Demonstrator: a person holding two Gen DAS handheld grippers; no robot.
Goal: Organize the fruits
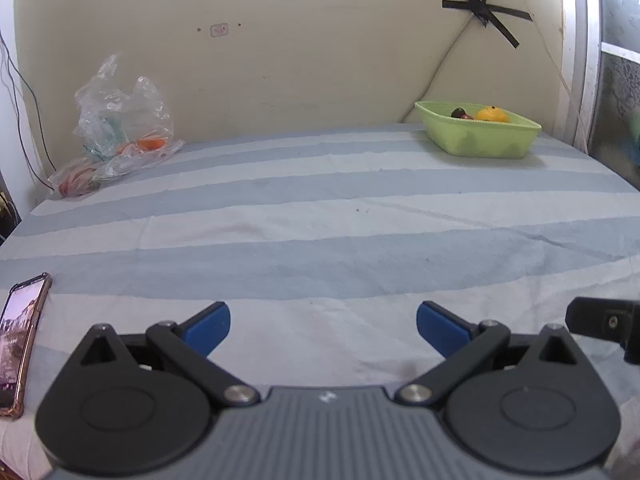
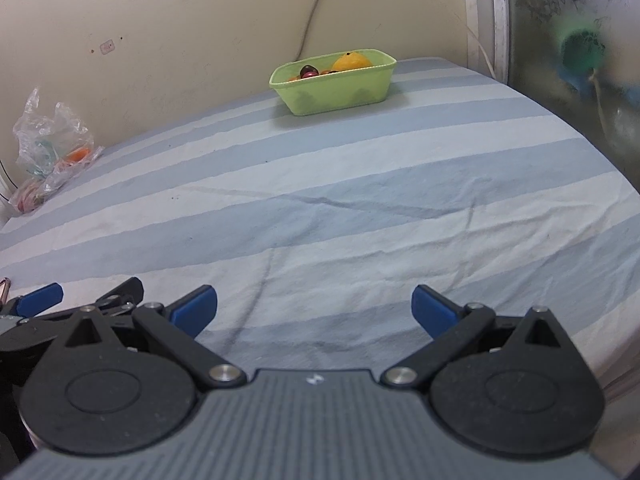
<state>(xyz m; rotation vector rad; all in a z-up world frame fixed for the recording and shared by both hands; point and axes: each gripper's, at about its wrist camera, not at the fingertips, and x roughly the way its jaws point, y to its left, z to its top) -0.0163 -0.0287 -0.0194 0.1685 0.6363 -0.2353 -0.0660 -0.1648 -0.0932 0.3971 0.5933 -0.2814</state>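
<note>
From the left wrist camera, the left gripper [image 1: 323,326] with its blue finger pads hung low over the striped blue and white bed sheet [image 1: 320,220], and its jaws were spread wide with nothing between them. Far ahead on the right stood the light green plastic tub [image 1: 480,138], close to the cream wall [image 1: 280,40], and in it sat a round yellow-orange fruit [image 1: 493,114] and a small dark fruit [image 1: 460,113]. Far off to the left, near the wall, lay a crinkly clear plastic bag [image 1: 120,128] with something orange inside, maybe more fruit, though it was too small to be sure. A phone in a pinkish case [image 1: 22,340] lay at the left edge of the bed, just beside the gripper. From the right wrist camera, the right gripper [image 2: 314,306] was also wide open and held nothing, and the tub [image 2: 340,92] sat straight ahead, well apart from it. No loose fruit lay on the sheet, so the job looked either almost done or waiting for fruit from the bag. The next move would likely be a long reach to the bag on the left. The middle of the bed was flat and bare, so there was lots of room. The wall behind, the frosted glass panel [image 2: 580,80] on the right, and the bed's left edge by the phone were the spots to watch.
</note>
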